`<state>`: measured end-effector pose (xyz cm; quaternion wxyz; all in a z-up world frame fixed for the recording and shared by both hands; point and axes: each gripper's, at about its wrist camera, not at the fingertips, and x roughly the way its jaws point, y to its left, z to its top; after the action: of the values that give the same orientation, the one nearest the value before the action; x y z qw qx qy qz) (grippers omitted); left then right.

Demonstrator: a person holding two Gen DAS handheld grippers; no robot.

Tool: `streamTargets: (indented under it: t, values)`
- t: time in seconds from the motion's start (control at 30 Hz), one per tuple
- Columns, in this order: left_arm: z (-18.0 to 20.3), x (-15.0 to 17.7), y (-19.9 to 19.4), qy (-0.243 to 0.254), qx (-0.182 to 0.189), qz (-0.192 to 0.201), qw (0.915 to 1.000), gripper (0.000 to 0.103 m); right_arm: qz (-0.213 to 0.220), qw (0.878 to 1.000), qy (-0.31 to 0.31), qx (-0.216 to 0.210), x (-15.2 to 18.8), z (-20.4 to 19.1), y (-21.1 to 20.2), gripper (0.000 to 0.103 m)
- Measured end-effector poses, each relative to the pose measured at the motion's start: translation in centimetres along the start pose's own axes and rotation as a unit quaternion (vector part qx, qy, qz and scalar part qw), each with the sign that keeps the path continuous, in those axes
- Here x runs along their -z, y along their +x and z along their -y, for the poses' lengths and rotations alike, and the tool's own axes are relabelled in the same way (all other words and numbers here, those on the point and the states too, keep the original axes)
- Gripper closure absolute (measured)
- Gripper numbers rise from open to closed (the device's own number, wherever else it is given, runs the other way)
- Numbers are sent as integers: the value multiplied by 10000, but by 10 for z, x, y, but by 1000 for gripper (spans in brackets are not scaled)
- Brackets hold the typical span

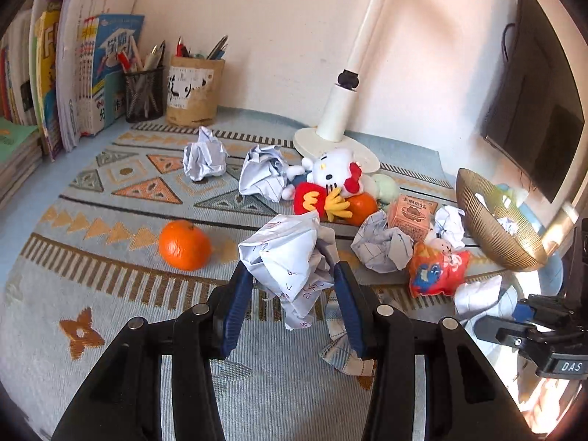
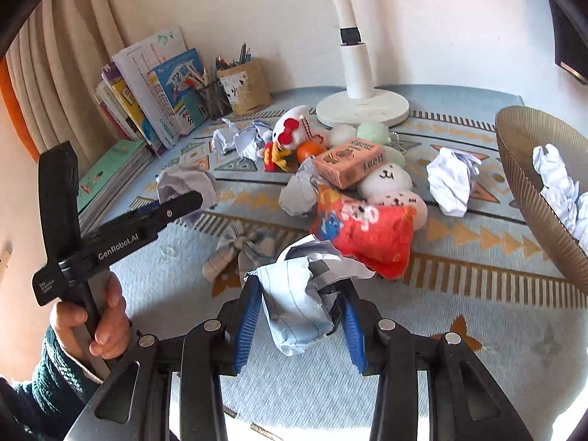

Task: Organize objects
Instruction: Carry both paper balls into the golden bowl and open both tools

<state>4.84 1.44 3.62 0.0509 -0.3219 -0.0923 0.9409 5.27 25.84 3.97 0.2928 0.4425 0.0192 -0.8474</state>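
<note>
My left gripper (image 1: 292,270) is shut on a crumpled paper ball (image 1: 283,250) with red writing, held above the patterned mat. In the right wrist view my right gripper (image 2: 300,286) is shut on a second crumpled paper ball (image 2: 294,305) of lined blue-white paper. A ribbed gold bowl (image 1: 488,228) stands at the right, near my right gripper, with crumpled paper (image 2: 558,176) inside it. More paper balls (image 1: 204,158) lie loose on the mat. The left gripper (image 2: 176,202) also shows in the right wrist view, held by a hand (image 2: 106,316).
In the middle lies a heap: a white cat plush (image 1: 330,172), an orange (image 1: 364,207), a pink box (image 2: 349,163), a red plush packet (image 2: 364,231). Another orange (image 1: 183,244) sits alone at the left. A lamp base (image 2: 362,108), pen cups (image 1: 194,88) and books (image 1: 84,73) line the wall.
</note>
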Motion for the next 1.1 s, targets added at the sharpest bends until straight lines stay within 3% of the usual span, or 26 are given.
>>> streamTargets:
  t: [0.03,0.13,0.27,0.5,0.53,0.57,0.6,0.7,0.77,0.83,0.9,1.0,1.03,1.1]
  values:
    - [4,3,-3,134,-109,110,9998,60,-94,9999,-8,111,5,2,3,63]
    - [3,5,-1,169,-78,-59,9998,60,-385,9977,-6,561,14,1,11,45]
    - [-5,4,3,-11,58,-156,9999,60,-331,9974,-99,627,22,-7,9,35]
    - [3,5,4,191,64,-180,9996,59,-95,9930,1175,-108,18,28,13,34]
    - [3,4,4,191,68,-188,9996,59,-35,9935,1137,-36,19,28,11,39]
    - [2,4,4,178,71,-199,9996,59,15,9949,1004,57,19,25,9,55]
    - [2,4,3,154,90,-232,9996,59,70,9959,904,54,20,22,5,62]
    - [10,1,0,56,477,-362,9982,59,424,9955,809,246,15,20,-19,66]
    - [29,-7,-4,179,705,-368,9967,59,879,9917,830,431,2,31,-50,66]
    - [58,-23,-9,408,991,-243,9939,59,1396,9823,939,827,-13,50,-85,66]
    - [91,-44,-8,651,1220,-128,9903,59,1854,9627,1216,1552,-27,77,-115,66]
    - [147,-73,10,799,1551,-172,9845,59,1922,9269,1900,2603,-43,128,-134,66]
    - [165,-80,19,830,1687,-217,9819,59,1868,9201,2141,2696,-45,145,-136,65]
    - [203,-90,41,972,1809,-310,9782,59,1759,9179,2446,2584,-49,173,-135,64]
